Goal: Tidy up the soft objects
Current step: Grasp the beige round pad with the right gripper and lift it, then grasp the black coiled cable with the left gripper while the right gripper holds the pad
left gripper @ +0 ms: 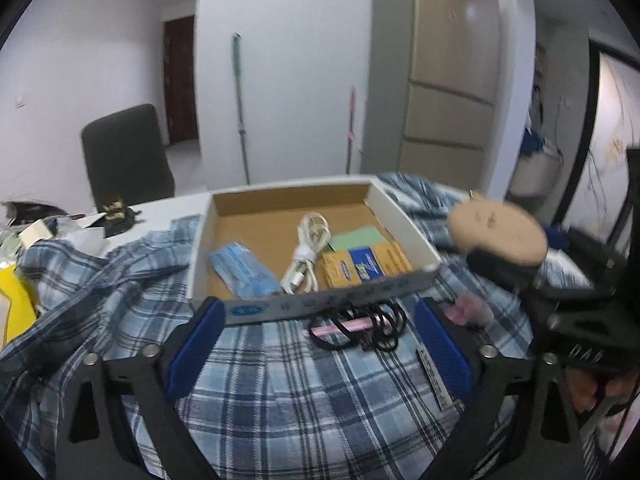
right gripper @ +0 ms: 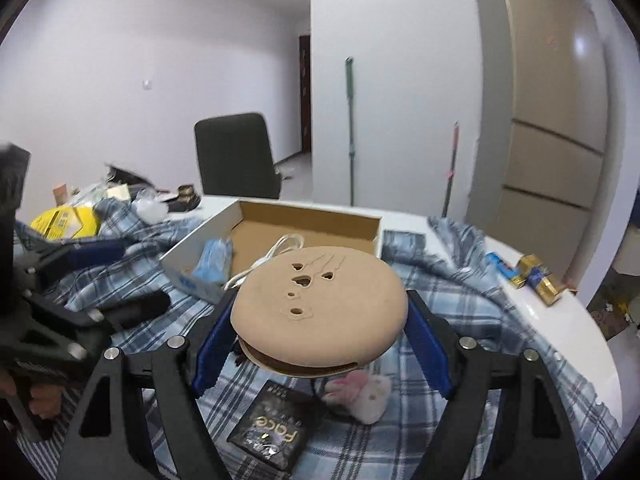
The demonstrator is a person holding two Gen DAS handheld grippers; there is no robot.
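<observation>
Only in right view: black packet [right gripper: 272, 432] under held tan cushion [right gripper: 320, 304].

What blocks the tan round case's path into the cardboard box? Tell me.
Nothing visible does. The right gripper holds the tan round case above the plaid cloth, just short of the open-topped cardboard box; the left gripper sits aside.

Tan round cushion [right gripper: 320, 312] aloft, level, near open cardboard box [right gripper: 308, 220].

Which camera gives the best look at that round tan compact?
The right wrist view: the round tan compact sits centred and sharp, clamped in the right hand-held gripper. The left wrist view shows it blurred near the edge.
</observation>
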